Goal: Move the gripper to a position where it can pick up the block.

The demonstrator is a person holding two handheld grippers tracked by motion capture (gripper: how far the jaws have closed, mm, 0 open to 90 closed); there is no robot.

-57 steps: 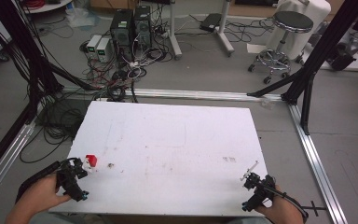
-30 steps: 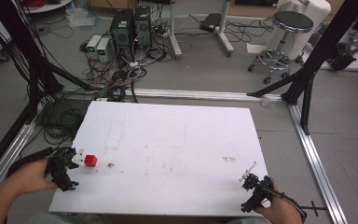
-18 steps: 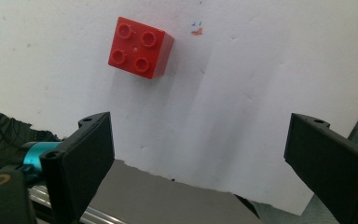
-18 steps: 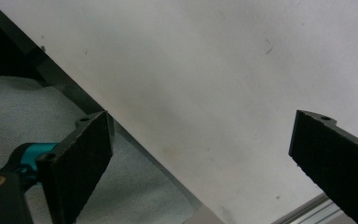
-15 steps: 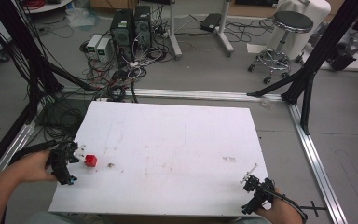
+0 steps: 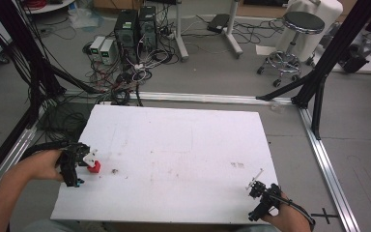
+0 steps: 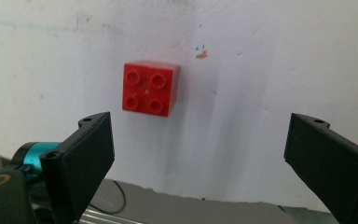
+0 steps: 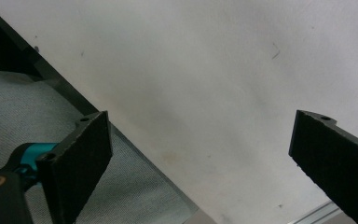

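A small red plastic building brick with four round studs lies flat on the white rectangular worktop, seen in the upper left-centre of the left gripper view, studs up and square to the surface. It sits ahead of the left gripper, beyond the tips of its two black fingers and nearer the left-hand one, touching neither. Those fingers stand wide apart and grip nothing. A faint blue and orange mark shows on the white surface just beside the brick's upper right corner.

In the high view the brick rests near the worktop's left edge, in the lower left of the frame, with the left gripper just beside it, held in the person's left hand, the forearm entering from the bottom left corner. A small dark speck lies on the surface a little to the brick's right.

Well apart, at the lower right of the high view, the right gripper hangs over the worktop's near right corner in the right hand. In the right gripper view its fingers are likewise spread wide and empty, framing bare white board and its edge against grey floor.

Beyond the worktop, at the top of the high view, stand tangled cables and computer boxes and a round black stool on castors.
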